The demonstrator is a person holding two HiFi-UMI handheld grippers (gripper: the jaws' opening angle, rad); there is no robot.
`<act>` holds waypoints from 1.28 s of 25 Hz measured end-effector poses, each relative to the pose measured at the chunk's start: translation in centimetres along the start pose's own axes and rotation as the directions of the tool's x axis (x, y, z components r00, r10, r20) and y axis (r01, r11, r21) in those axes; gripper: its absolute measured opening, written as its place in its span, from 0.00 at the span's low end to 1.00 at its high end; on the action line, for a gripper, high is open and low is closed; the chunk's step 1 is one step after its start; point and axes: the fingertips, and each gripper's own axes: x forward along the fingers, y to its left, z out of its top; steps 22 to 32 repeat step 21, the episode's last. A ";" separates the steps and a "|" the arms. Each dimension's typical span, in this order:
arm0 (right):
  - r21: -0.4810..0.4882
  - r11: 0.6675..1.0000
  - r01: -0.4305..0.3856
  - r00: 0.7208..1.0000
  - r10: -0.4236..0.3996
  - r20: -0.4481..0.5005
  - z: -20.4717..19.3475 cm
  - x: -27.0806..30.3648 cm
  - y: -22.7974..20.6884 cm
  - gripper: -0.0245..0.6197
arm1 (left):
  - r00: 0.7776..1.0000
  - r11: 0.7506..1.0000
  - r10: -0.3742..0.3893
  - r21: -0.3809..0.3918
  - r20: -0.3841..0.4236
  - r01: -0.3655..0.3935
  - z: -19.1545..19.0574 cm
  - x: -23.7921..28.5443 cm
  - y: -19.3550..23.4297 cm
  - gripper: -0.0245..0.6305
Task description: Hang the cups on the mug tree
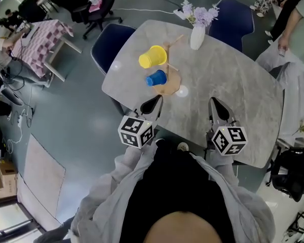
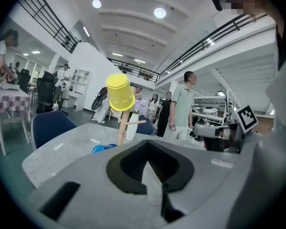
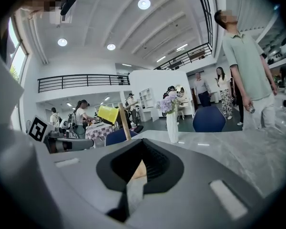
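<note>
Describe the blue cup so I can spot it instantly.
On the grey table, find the wooden mug tree near the left edge. The blue cup sits low by its base, smaller than the yellow cup just beyond it.

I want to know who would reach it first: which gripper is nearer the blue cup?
Left. In the head view the left gripper sits just below the blue cup, pointing toward it; the right gripper is well off to the cup's right and clearly farther away.

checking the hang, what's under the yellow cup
Below the yellow cup the mug tree stem shows, with a bare peg and the blue cup low by its base. The peg carrying it is covered by the cup.
</note>
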 end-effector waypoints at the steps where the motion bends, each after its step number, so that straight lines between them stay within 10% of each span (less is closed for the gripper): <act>1: 0.002 1.000 0.000 1.000 0.000 -0.002 -0.1 0.0 0.0 0.05 | 1.000 1.000 -0.001 0.000 0.000 0.001 0.0 0.1 0.0 0.04; 32: 0.003 1.000 0.027 0.998 -0.027 -0.049 -1.0 0.8 0.5 0.05 | 1.000 1.000 0.013 -0.015 -0.001 -0.013 -0.3 -0.5 1.3 0.04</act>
